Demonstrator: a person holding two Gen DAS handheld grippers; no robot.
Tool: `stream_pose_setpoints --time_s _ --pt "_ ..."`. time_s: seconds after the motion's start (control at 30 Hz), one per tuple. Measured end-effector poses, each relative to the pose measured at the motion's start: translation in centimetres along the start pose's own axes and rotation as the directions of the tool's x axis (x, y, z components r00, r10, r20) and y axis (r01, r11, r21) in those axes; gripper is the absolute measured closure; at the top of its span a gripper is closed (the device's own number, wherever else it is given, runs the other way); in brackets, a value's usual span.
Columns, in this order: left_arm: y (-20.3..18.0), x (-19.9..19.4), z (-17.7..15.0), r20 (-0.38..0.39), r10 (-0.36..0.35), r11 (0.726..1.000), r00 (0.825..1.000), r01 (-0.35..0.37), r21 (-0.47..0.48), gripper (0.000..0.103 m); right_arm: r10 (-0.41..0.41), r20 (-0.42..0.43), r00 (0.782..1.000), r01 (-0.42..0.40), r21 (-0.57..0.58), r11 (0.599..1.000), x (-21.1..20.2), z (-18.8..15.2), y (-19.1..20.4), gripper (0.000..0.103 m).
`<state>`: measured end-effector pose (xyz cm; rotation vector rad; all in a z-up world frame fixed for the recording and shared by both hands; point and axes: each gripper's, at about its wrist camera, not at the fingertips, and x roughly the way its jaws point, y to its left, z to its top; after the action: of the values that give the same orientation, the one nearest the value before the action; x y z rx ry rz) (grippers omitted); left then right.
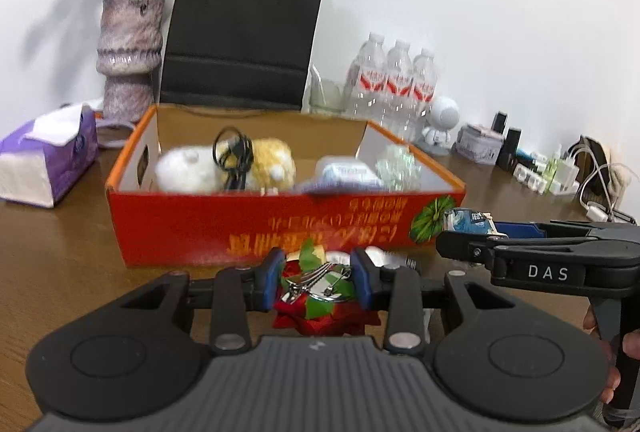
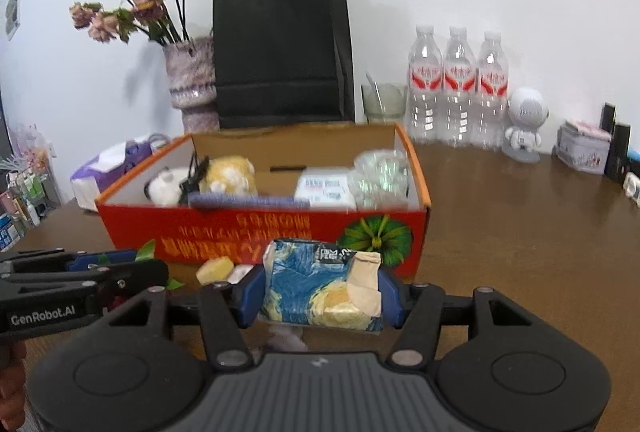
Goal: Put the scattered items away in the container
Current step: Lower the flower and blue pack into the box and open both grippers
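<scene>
Red cardboard box [image 1: 256,228] at 12 o'clock (already half full); left gripper [image 1: 318,282] clamps a red fabric flower [image 1: 320,306], right gripper [image 2: 320,292] grips a blue-and-yellow packet [image 2: 316,284]

**Gripper hardware, appearance**

Left gripper [image 1: 316,282]: matte black linkage arms with triangular cut-outs, blue finger pads [image 1: 269,284], silver pivot pins, ribbed grey housing flanked by two round black discs. Right gripper [image 2: 320,290]: same build, blue pads, silver pins. Side views carry white lettering: "DAS" on the right unit, "GenRobot.AI" on the left.
</scene>
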<state>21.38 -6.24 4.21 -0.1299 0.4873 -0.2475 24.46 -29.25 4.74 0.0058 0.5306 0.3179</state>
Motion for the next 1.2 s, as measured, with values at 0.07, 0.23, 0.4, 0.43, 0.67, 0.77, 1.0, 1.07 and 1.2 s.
stream_pose_setpoints --time_s 0.07,0.23,0.4,0.43,0.67,0.77,1.0,1.07,1.2 --pt "0.2 -0.3 1.2 0.021 -0.011 1.000 1.000 0.011 -0.011 0.066 0.008 0.021 1.000 -0.007 -0.006 1.000 -0.2 1.1 0.0 0.046" --pt "0.8 -0.2 4.5 0.087 -0.025 0.999 0.996 0.029 -0.042 0.066 0.028 0.069 0.997 -0.026 -0.028 0.999 0.2 4.4 0.2 0.046" --pt "1.8 1.3 7.2 0.140 0.004 0.996 0.990 0.009 -0.089 0.066 0.043 0.070 0.997 -0.040 -0.037 0.999 2.8 7.0 0.8 0.046" --pt "2.1 1.7 7.5 0.146 0.013 0.995 0.989 0.001 -0.097 0.066 0.047 0.069 0.996 -0.045 -0.032 0.998 3.4 7.3 0.8 0.046" --pt "4.0 5.7 8.8 0.134 0.085 0.991 0.987 -0.070 -0.111 0.066 0.053 0.056 0.997 -0.052 -0.016 0.999 7.7 9.5 0.7 0.046" --pt "4.8 7.1 8.6 0.108 0.096 0.991 0.989 -0.085 -0.106 0.066 0.058 0.035 0.998 -0.058 -0.008 0.998 9.6 10.1 0.7 0.046" --pt "5.9 9.2 8.5 0.066 0.115 0.991 0.991 -0.110 -0.081 0.060 0.065 -0.032 0.997 -0.067 -0.045 0.997 12.8 9.6 1.4 0.042" --pt "5.9 9.4 8.5 0.055 0.148 0.986 0.987 -0.143 -0.081 0.034 0.057 -0.060 0.997 -0.061 -0.068 0.996 13.2 9.3 1.7 0.028" --pt "6.3 8.6 8.8 0.071 0.216 0.972 0.974 -0.207 -0.111 0.000 0.034 -0.060 0.998 -0.037 -0.064 0.997 12.8 9.4 1.4 0.000"
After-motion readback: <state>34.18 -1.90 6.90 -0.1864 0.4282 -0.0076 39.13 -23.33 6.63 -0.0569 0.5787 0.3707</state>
